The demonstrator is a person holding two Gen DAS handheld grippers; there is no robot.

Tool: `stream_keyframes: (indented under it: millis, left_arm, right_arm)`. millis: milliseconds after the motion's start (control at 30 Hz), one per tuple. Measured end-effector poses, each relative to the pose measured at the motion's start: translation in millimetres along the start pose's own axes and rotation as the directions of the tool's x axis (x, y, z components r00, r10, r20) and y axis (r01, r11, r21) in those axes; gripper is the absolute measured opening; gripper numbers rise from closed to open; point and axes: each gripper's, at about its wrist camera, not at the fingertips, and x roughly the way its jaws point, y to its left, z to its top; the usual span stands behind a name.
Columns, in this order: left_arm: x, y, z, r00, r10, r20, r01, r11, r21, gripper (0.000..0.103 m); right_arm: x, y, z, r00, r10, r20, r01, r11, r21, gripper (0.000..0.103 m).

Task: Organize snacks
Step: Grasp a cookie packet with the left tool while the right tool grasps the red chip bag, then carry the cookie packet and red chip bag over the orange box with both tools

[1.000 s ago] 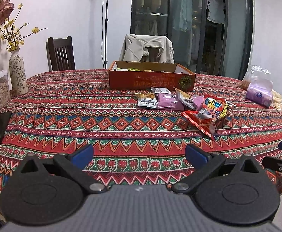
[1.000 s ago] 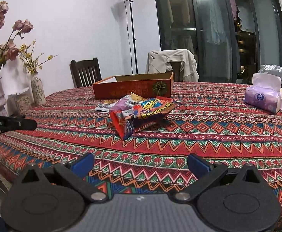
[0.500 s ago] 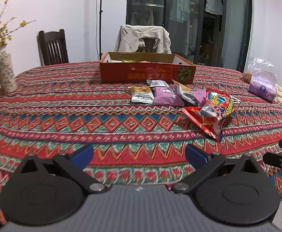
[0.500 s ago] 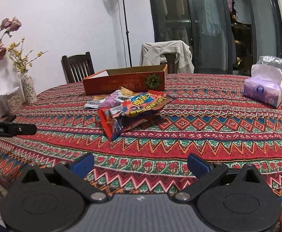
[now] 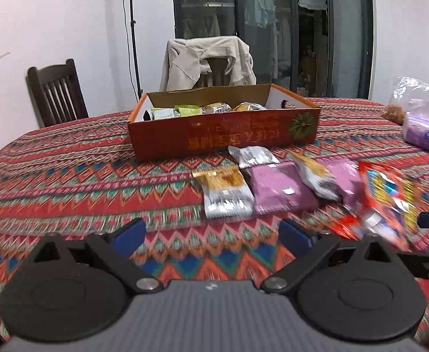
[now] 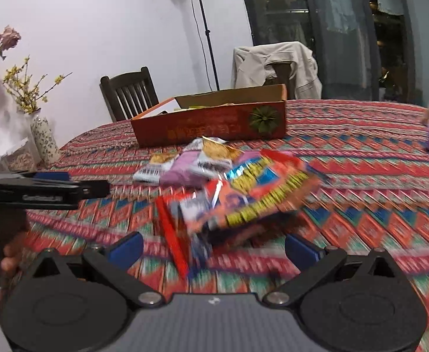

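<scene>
Low over the tablecloth (image 5: 82, 176), left gripper (image 5: 211, 233) fingers spread empty, right gripper (image 6: 213, 248) likewise

The left gripper (image 5: 211, 234) and the right gripper (image 6: 213, 248) share one build: a ribbed grey central housing with a small white mark at its front edge, flanked by two matte black discs with recessed circular centres, and black linkage arms pinned with silver screws that carry blue pads (image 5: 127, 236) at the fingertips. Seen from the right wrist camera, the left gripper's side is a flat black bar with small white lettering, too blurred to read, mounted on a black upright handle. Bare-skinned fingers (image 6: 10, 253) wrap that handle.
</scene>
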Motion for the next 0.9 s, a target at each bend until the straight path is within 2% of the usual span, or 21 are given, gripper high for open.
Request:
stream_keyframes:
  millis: [200,367,400,433,467,500,533,600,733,800,900]
  left_arm:
    - [67,6,30,0.998,-0.043,-0.051,0.043,0.999,-0.018,0.092]
    - [99,2,36,0.995,-0.052,-0.086,0.050,0.998,-0.025,0.086]
    - [102,2,35,0.995,-0.047,-0.092,0.045,0.999,-0.025,0.080]
    - [104,3,33,0.992,-0.055,-0.111,0.053,0.998,-0.024,0.070]
    - [105,4,31,0.990,-0.063,-0.125,0.060,0.998,-0.026,0.068]
    - [101,4,29,0.992,-0.056,-0.113,0.055,0.998,-0.015,0.058]
    - [98,5,28,0.992,-0.062,-0.113,0.062,0.998,-0.004,0.055]
    - [95,7,26,0.991,-0.069,-0.116,0.069,0.998,-0.003,0.054]
    - [87,4,26,0.992,-0.048,-0.120,0.048,0.999,-0.004,0.043]
    - [71,4,22,0.993,-0.055,-0.109,0.054,0.998,-0.017,0.042]
    - [38,4,11,0.996,-0.039,-0.074,0.037,0.999,-0.026,0.042]
  right_arm:
    - [54,5,35,1.000,-0.020,-0.006,0.020,1.000,0.001,0.103]
    - [87,16,46,0.993,-0.111,-0.037,0.108,0.991,-0.083,0.102]
    - [89,17,45,0.990,-0.131,-0.042,0.126,0.986,-0.107,0.101]
    - [90,18,44,0.987,-0.151,-0.046,0.144,0.981,-0.133,0.099]
    - [88,17,43,0.985,-0.167,-0.046,0.158,0.975,-0.154,0.097]
    - [86,17,42,0.982,-0.183,-0.047,0.172,0.969,-0.175,0.095]
    - [82,14,40,0.980,-0.193,-0.045,0.181,0.964,-0.195,0.094]
    - [74,7,38,0.976,-0.211,-0.053,0.196,0.960,-0.201,0.090]
    - [65,-5,33,0.974,-0.217,-0.069,0.203,0.964,-0.170,0.080]
    - [58,-7,29,0.978,-0.194,-0.072,0.181,0.971,-0.159,0.070]
    - [43,-7,20,0.985,-0.162,-0.065,0.152,0.977,-0.149,0.066]
